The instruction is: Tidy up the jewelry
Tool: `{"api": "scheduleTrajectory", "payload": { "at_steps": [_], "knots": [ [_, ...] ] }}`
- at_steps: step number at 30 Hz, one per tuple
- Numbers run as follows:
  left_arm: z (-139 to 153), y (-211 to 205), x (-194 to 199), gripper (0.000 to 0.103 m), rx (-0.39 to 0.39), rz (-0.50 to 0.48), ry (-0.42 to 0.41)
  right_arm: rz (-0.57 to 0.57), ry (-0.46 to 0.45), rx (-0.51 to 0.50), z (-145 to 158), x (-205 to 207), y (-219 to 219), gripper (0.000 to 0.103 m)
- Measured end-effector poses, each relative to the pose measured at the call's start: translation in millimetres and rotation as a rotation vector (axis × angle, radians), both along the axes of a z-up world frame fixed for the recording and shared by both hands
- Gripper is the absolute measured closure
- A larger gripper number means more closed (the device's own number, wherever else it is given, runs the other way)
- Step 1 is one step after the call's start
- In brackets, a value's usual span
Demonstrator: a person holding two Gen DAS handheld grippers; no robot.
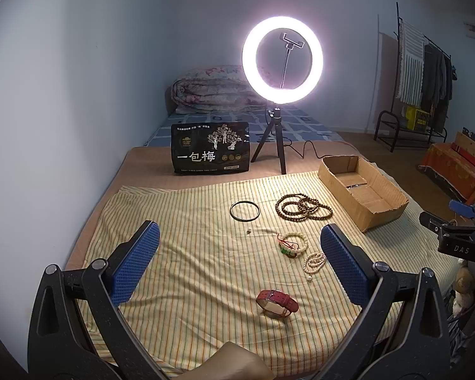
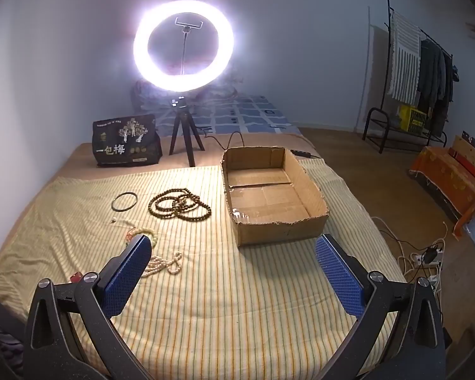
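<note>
Jewelry lies on a striped cloth [image 1: 190,221]. A red-strap watch [image 1: 277,303] lies nearest, between my open left gripper's [image 1: 237,250] fingers. Beyond it lie a white pearl strand [image 1: 315,261], a pale bead bracelet [image 1: 293,243] with red cord, a dark bangle [image 1: 244,211] and brown prayer beads [image 1: 302,210]. An open cardboard box [image 1: 364,190] stands at the right. In the right wrist view my right gripper [image 2: 234,256] is open and empty above the cloth, near the box [image 2: 278,224], with the brown beads [image 2: 179,205], bangle [image 2: 124,201] and pearls [image 2: 164,264] to its left.
A lit ring light on a tripod [image 1: 281,60] and a black snack bag [image 1: 210,148] stand at the back of the bed. A folded quilt [image 1: 212,90] lies behind. A clothes rack [image 1: 427,76] and orange-covered furniture [image 1: 456,167] stand at right. Cables and a power strip [image 2: 427,259] lie on the floor.
</note>
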State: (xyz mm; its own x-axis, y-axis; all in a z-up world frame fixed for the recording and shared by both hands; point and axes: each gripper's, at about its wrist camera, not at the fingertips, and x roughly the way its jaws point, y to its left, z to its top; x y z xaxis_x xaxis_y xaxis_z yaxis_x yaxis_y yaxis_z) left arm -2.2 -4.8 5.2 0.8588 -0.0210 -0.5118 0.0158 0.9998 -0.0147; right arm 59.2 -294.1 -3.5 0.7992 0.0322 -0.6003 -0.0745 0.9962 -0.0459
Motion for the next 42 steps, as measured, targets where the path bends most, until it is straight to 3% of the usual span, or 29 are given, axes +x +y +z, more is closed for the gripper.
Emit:
{"api": "scheduleTrajectory", "payload": {
  "at_steps": [33,42],
  "knots": [
    [4,-4,-1,0.0,-0.002,0.0,0.001,0.009,-0.002,-0.006,2,2,6,0.0],
    [-10,-3,2,0.0,0.0,-0.014,0.039,0.017,0.01,-0.024,0,2,5,0.0]
  ]
}}
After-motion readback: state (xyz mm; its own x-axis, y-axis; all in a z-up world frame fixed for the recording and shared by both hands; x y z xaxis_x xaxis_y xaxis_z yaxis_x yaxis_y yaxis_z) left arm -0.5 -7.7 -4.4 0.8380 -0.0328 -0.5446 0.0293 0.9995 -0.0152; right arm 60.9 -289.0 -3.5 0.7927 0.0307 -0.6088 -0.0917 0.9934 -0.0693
